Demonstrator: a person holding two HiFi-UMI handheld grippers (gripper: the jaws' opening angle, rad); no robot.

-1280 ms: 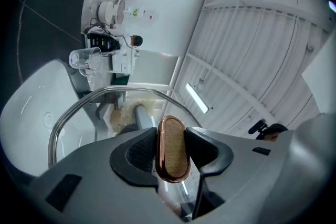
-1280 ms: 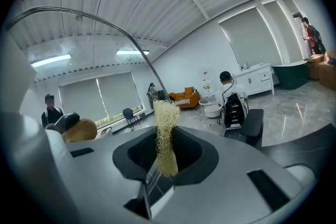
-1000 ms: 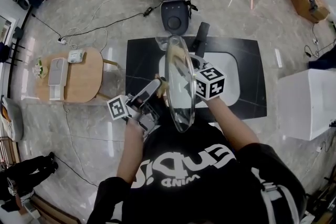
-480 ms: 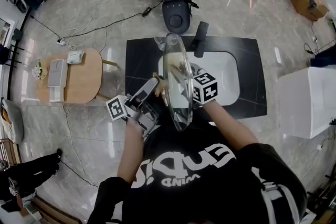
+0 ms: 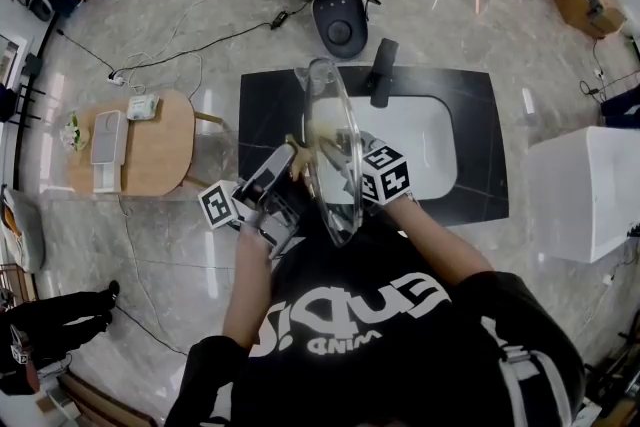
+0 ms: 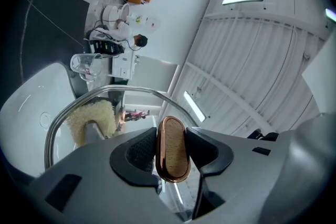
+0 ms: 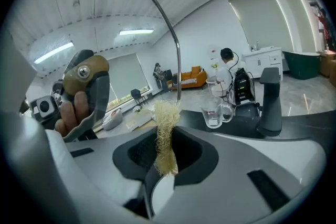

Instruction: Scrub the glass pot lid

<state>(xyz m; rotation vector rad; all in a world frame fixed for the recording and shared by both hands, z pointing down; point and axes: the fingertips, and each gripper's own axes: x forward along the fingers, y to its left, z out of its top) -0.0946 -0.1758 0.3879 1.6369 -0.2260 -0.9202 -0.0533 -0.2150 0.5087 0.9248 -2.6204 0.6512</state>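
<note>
I hold the glass pot lid (image 5: 331, 155) upright and edge-on over the white sink (image 5: 430, 130). My left gripper (image 5: 283, 178) is shut on the lid's copper-rimmed wooden knob (image 6: 173, 149), which sits between its black pads. My right gripper (image 5: 355, 170) is shut on a pale yellow fibrous scrubber (image 7: 167, 136) and presses it against the lid's other face. From the left gripper view the scrubber (image 6: 94, 115) shows through the glass inside the metal rim (image 6: 105, 91). In the right gripper view, the knob (image 7: 86, 72) shows through the glass.
The sink sits in a black counter (image 5: 270, 110) with a dark faucet (image 5: 383, 70) at its far edge and a glass measuring cup (image 7: 214, 113) beside it. A wooden side table (image 5: 150, 145) stands to the left, a white cabinet (image 5: 590, 190) to the right, and a black machine (image 5: 335, 15) beyond.
My right gripper and the scrubber have slid a little left and toward me across the lid. The left gripper keeps its hold on the knob, shifted slightly.
</note>
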